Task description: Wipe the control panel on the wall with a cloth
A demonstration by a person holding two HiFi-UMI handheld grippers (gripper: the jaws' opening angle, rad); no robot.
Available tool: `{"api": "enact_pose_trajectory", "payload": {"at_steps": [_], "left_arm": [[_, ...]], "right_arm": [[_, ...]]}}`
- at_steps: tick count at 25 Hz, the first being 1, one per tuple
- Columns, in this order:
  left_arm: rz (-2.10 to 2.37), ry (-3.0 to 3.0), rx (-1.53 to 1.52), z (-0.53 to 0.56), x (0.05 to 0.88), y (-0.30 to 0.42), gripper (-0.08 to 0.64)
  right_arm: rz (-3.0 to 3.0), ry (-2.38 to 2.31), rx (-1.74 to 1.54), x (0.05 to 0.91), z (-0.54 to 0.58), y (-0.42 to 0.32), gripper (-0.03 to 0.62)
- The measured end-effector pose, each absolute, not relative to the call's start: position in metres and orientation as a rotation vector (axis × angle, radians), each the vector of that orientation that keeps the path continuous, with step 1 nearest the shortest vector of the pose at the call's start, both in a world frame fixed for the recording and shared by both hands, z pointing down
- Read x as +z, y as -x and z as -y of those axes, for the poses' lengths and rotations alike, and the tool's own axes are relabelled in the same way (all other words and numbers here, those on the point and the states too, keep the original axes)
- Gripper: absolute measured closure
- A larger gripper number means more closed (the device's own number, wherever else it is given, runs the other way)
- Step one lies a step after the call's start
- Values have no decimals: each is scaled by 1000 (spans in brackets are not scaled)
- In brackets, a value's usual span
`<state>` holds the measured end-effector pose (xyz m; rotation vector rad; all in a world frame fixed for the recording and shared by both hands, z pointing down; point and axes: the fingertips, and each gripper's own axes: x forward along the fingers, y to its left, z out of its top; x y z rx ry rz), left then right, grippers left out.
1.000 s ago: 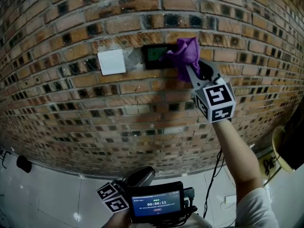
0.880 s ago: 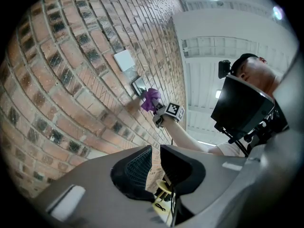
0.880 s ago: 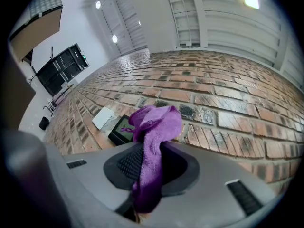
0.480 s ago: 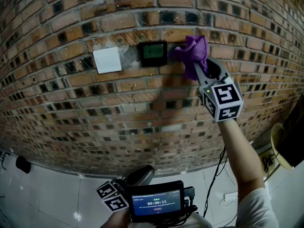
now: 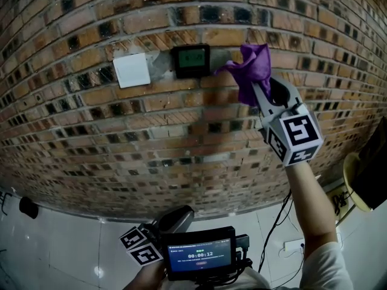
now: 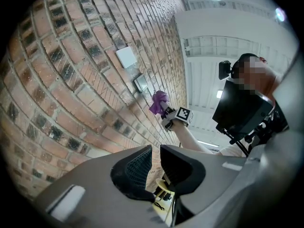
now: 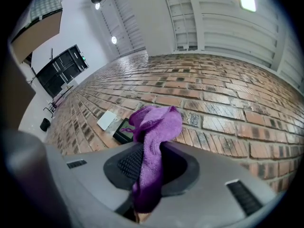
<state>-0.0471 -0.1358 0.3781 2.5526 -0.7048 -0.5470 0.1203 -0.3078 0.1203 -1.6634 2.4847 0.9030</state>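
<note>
The control panel (image 5: pixel 191 60), a small black box with a green screen, is fixed to the brick wall (image 5: pixel 181 138). Just right of it my right gripper (image 5: pixel 258 90) is shut on a purple cloth (image 5: pixel 250 70), which bunches above the jaws close to the bricks, off the panel. In the right gripper view the cloth (image 7: pixel 154 137) hangs between the pads, with the panel (image 7: pixel 124 131) to its left. My left gripper (image 5: pixel 176 218) is low, away from the wall, jaws close together and empty. The left gripper view shows the panel (image 6: pixel 141 83) and cloth (image 6: pixel 158 102) far off.
A white switch plate (image 5: pixel 132 70) sits left of the panel. A small screen with a timer (image 5: pixel 201 260) is at the bottom by my left gripper. Cables (image 5: pixel 275 222) hang along the wall's foot at the right. A black object (image 5: pixel 29 207) lies on the white floor at the left.
My right gripper has slid to the right with the cloth, from covering the panel's right edge to clear of it. The left gripper has stayed put.
</note>
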Motion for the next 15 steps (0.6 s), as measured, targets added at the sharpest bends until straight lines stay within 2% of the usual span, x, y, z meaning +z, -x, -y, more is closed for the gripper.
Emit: {"api": "enact_pose_trajectory", "payload": {"at_steps": [15], "left_arm": [[723,-2533,-536,138,385,51,503]], "right_arm": [[-2560,1641,796,161,284,-122,502]]}}
